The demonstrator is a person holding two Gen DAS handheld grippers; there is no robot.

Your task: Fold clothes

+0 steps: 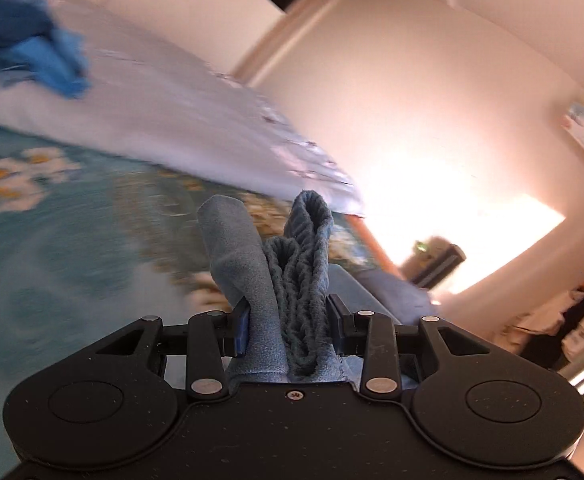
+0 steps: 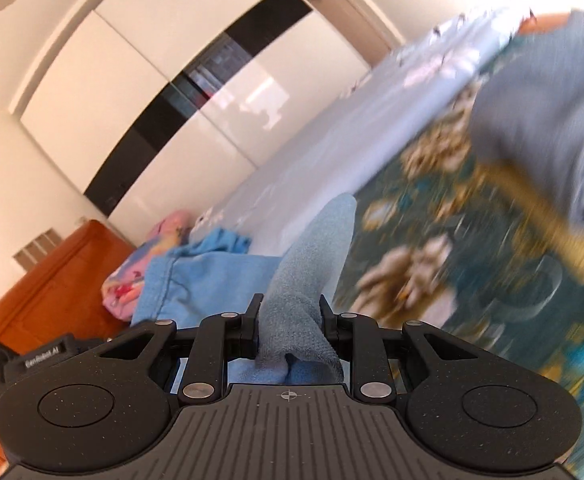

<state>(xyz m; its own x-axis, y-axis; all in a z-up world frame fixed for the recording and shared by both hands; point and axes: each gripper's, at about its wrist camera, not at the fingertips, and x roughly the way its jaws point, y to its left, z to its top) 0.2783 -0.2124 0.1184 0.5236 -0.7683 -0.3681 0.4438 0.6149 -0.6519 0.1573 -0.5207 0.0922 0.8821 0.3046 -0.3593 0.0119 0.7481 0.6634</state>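
My left gripper (image 1: 287, 320) is shut on a bunched grey-blue garment (image 1: 251, 280), with its ribbed hem (image 1: 304, 276) sticking up between the jaws. My right gripper (image 2: 289, 320) is shut on another fold of the same grey-blue garment (image 2: 312, 264). Both hold the cloth above a bed with a teal flowered cover (image 1: 51, 240). The rest of the garment hangs blurred at the upper right of the right wrist view (image 2: 552, 128).
A pile of blue clothes (image 1: 31, 56) lies on a white sheet (image 1: 191, 120) further up the bed. In the right wrist view, light blue clothes (image 2: 195, 280) and a pink item (image 2: 139, 276) lie near an orange bed frame (image 2: 51, 288). White wardrobe doors (image 2: 131, 100) stand behind.
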